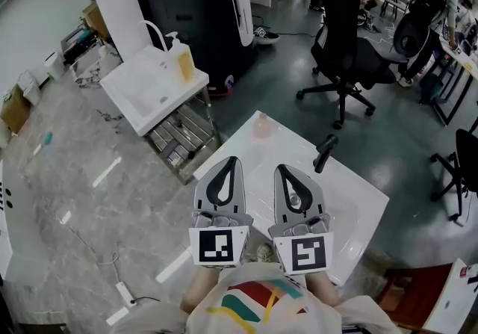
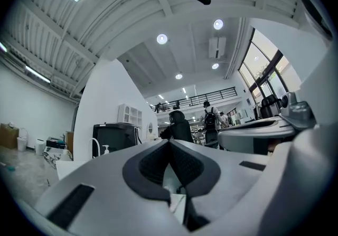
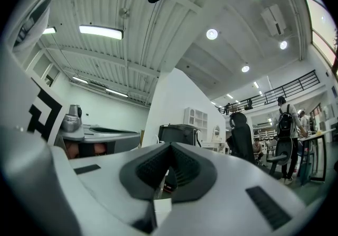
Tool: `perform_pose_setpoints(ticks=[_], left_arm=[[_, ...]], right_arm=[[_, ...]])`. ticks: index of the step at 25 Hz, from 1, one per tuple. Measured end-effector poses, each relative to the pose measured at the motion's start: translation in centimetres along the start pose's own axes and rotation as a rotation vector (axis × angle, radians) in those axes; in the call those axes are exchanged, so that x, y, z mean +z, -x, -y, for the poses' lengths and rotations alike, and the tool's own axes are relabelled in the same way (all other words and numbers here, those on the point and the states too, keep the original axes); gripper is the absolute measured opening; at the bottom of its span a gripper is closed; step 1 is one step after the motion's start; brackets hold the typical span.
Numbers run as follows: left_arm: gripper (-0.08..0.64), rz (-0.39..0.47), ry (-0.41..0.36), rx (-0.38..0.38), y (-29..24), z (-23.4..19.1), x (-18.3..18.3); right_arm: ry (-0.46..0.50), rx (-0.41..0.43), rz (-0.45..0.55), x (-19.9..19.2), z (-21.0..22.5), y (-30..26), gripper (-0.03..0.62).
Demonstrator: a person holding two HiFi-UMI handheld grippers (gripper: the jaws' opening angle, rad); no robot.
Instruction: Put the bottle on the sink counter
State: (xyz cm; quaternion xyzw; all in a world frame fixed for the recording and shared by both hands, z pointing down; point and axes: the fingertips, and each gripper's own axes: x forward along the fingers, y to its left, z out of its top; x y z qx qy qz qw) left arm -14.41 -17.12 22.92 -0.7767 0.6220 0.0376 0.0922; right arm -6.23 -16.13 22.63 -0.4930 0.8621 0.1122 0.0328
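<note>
The bottle (image 1: pixel 261 125) is small, pale and see-through with a pinkish tint. It stands upright, so its long axis runs up and down with the top toward the ceiling (the head camera looks down on it steeply, so little of its side shows). It rests on the white counter (image 1: pixel 357 202), close to that counter's far edge.

The bottle is ahead of both sets of jaws and clear of them. It sits between the lines along which the left gripper (image 1: pixel 230 161) and the right gripper (image 1: pixel 284 168) point, and neither touches it.

In the left gripper view, the left gripper (image 2: pixel 169 142) has its tips pressed together with nothing caught in them. The right gripper (image 3: pixel 170 145) looks the same in its own view, tips meeting and empty. The two are held side by side, just apart, above the near part of the counter.

A black faucet (image 1: pixel 325 152) stands ahead of the right gripper and to its right, near the bottle but not touching it.
</note>
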Motion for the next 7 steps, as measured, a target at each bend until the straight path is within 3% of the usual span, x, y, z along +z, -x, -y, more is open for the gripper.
perform_pose_setpoints(ticks=[7], left_arm=[[0.017,-0.077,-0.016,-0.003,-0.1,-0.6,-1.2]], right_arm=[[-0.004,0.006,-0.009,-0.2,-0.5,-0.2,0.011]])
